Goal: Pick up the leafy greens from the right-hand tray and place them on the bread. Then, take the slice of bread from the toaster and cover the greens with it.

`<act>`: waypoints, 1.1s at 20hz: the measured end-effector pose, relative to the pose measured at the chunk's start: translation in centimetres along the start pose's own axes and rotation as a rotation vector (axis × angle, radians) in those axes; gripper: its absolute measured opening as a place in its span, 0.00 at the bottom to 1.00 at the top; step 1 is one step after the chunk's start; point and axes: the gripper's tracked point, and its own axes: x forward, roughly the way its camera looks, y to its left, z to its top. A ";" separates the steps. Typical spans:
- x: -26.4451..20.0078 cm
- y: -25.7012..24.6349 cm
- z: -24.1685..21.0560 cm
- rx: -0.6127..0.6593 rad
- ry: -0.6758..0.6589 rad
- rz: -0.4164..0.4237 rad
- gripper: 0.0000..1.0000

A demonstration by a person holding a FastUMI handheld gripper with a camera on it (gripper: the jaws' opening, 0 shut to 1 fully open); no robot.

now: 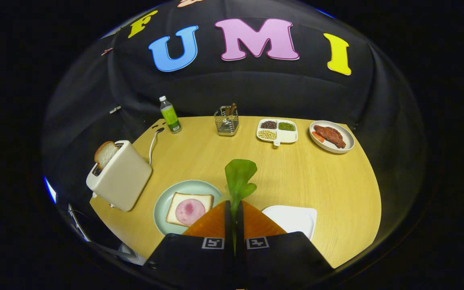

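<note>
- The leafy greens [240,181] are pinched by the stem between the fingers of the tool [234,207], which are closed on it; the leaf stands up just ahead of the fingertips, above the surface [296,177].
- Just ahead and left of the fingers, a pale green plate [165,201] carries a bread slice [175,201] topped with a round of ham [189,211].
- Just right of the fingers lies a white tray [292,219].
- Farther left stands a cream toaster [121,177] with a slice of bread [105,154] poking out of its slot.
- Well beyond the fingers, along the far edge: a bottle [170,115], a wire holder [226,121], a divided dish of beans [277,131] and a plate of meat [331,137].
</note>
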 end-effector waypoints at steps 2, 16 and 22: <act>0.3 2.2 0.1 -0.006 0.012 0.034 0.05; 7.2 10.1 -3.0 -0.203 0.098 0.088 0.10; 8.7 10.3 -4.3 -0.223 0.132 0.063 0.15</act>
